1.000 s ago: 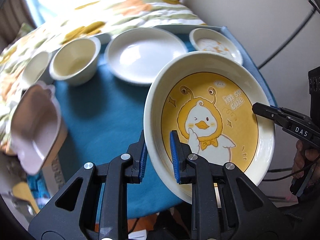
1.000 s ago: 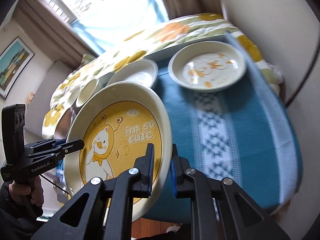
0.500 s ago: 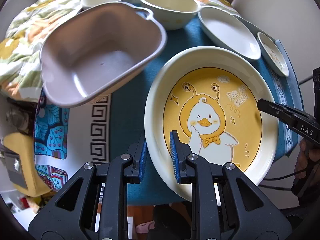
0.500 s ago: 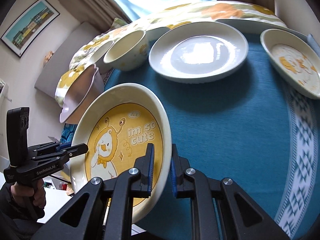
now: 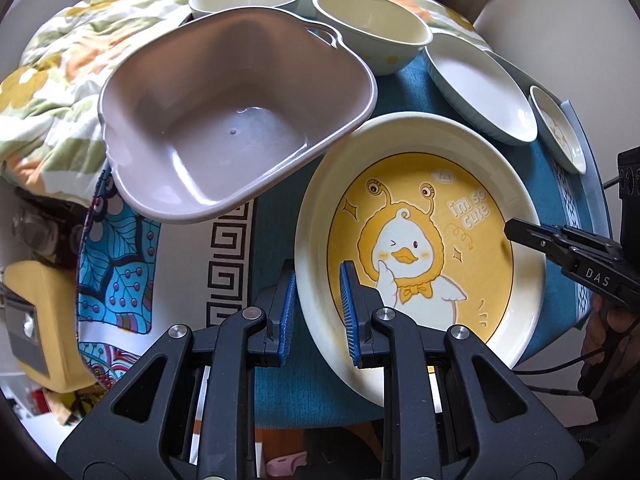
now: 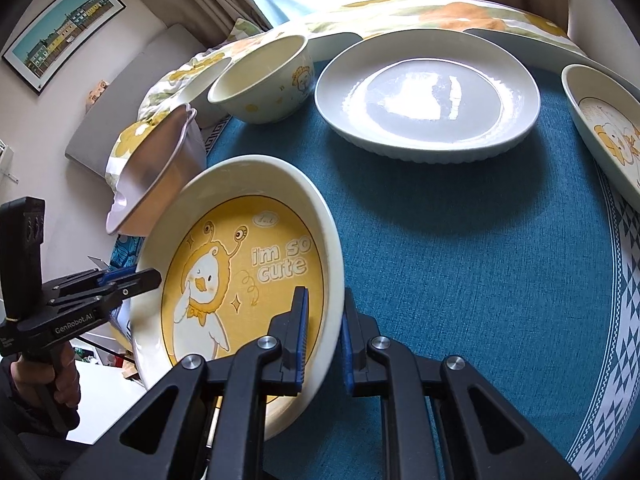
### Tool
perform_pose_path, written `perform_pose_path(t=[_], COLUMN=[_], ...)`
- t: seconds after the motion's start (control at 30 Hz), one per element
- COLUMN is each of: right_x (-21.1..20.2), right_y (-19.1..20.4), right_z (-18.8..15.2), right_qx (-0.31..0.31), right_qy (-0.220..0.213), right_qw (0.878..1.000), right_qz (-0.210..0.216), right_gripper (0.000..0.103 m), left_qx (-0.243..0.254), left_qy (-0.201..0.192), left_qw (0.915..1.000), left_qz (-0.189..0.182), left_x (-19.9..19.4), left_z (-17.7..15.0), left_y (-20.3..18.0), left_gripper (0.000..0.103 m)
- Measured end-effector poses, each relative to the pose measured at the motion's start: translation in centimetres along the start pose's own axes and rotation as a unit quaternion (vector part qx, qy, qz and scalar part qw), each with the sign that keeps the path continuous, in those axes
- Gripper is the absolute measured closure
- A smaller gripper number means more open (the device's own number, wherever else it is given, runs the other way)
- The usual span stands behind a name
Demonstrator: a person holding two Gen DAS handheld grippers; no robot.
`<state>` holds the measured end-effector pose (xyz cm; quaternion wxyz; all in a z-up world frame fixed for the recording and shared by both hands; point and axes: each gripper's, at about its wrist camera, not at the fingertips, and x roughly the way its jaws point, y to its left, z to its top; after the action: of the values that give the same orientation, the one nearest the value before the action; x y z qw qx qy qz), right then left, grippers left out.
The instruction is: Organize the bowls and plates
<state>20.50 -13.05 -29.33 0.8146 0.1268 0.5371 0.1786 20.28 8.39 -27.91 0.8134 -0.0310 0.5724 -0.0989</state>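
Both grippers hold one dish. The left gripper (image 5: 318,312) pinches the rim of the duck plate (image 5: 420,248) at the plate's 8 o'clock: one ribbed blue pad is on the outside wall, the other on the glossy inside. The right gripper (image 6: 324,332) pinches the opposite rim in the same way, at the plate's 4 o'clock in its own view. The plate is round and deep, glazed cream ceramic, with a yellow centre, a cartoon duck and the words "i'm so cute". It is tilted and lifted over the near edge of the teal cloth (image 6: 460,260), which has a fine woven texture and a white geometric border.

At 11 o'clock from the plate in the left view stands a mauve basin (image 5: 236,120), smooth plastic, roughly square with rounded corners and a small ear handle; its rim is very close to the plate's rim, and I cannot tell if they touch. Behind it are two cream bowls (image 5: 372,28), round and deep. At 1 o'clock lies a white oval plate (image 6: 428,96) with a finely ribbed outer wall, and further right a small duck saucer (image 6: 608,128). A floral quilt (image 5: 52,80), soft and puffy, lies behind everything.
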Motion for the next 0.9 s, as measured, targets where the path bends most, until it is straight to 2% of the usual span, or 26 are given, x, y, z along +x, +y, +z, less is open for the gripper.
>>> perform_pose_path(t=[0.4, 0.53, 0.57, 0.6, 0.63, 0.67, 0.7, 0.8, 0.87, 0.9], right_x=[0.2, 0.2, 0.1, -0.1, -0.3, -0.5, -0.8, -1.8, -2.5, -2.9], right_y=[-0.2, 0.0, 0.1, 0.3, 0.4, 0.6, 0.6, 0.7, 0.8, 0.8], right_z=[-0.1, 0.0, -0.1, -0.1, -0.2, -0.2, -0.3, -0.4, -0.6, -0.7], right_qx=[0.007, 0.002, -0.001, -0.006, -0.01, -0.014, -0.015, -0.012, -0.013, -0.013], right_qy=[0.007, 0.008, 0.005, 0.0, -0.005, -0.009, -0.013, -0.024, -0.03, -0.032], right_qw=[1.0, 1.0, 1.0, 1.0, 1.0, 1.0, 0.999, 0.999, 0.999, 0.999], right_qz=[-0.002, -0.013, -0.016, -0.019, -0.023, -0.026, -0.026, -0.026, -0.026, -0.027], right_gripper=[0.089, 0.089, 0.083, 0.066, 0.054, 0.033, 0.027, 0.027, 0.027, 0.027], left_qx=[-0.003, 0.004, 0.009, 0.015, 0.02, 0.025, 0.028, 0.031, 0.025, 0.02], left_qy=[-0.008, -0.015, -0.015, -0.011, -0.006, -0.001, 0.001, 0.001, -0.001, -0.005], left_qw=[0.9999, 0.9995, 0.9992, 0.9989, 0.9984, 0.998, 0.9975, 0.9968, 0.9976, 0.9981], left_qz=[0.01, 0.029, 0.035, 0.043, 0.052, 0.059, 0.065, 0.073, 0.065, 0.058], left_x=[-0.3, -0.6, -0.5, -0.4, -0.3, -0.2, -0.2, -0.6, -1.1, -1.5], left_z=[-0.1, -0.3, -0.3, -0.4, -0.4, -0.5, -0.6, -0.9, -1.1, -1.2], left_y=[-0.4, -0.8, -1.0, -1.2, -1.4, -1.7, -1.9, -2.3, -2.3, -2.2], left_gripper=[0.085, 0.084, 0.083, 0.083, 0.083, 0.083, 0.083, 0.081, 0.076, 0.068])
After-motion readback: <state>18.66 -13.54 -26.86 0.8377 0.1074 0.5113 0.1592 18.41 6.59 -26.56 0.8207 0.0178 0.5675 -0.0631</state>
